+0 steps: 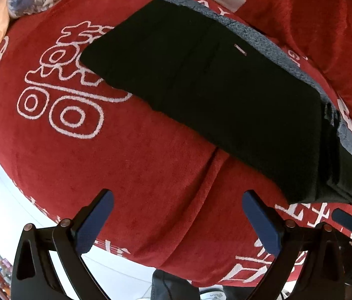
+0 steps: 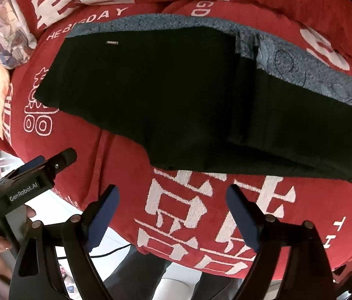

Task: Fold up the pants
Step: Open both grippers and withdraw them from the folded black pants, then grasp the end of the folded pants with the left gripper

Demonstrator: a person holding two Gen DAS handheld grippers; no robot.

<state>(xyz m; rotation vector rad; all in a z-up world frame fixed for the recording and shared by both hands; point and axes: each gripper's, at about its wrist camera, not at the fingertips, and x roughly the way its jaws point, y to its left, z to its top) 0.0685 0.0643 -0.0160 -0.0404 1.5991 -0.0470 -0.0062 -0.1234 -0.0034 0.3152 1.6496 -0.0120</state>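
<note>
1. Left wrist view: my left fingers [image 1: 177, 215] are spread wide and hold nothing, hanging above the red cover [image 1: 136, 155] near its front edge.
2. Right wrist view: my right fingers [image 2: 172, 211] are likewise spread and empty.
3. Black pants [image 2: 176, 100] lie folded into a compact rectangle on a grey towel [image 2: 308, 67], apart from both pairs of fingers.
4. Folding looks nearly finished; perhaps one more fold remains.
5. Bare red cloth between me and the pants gives open room; the floor shows just beyond the front edge.
</note>
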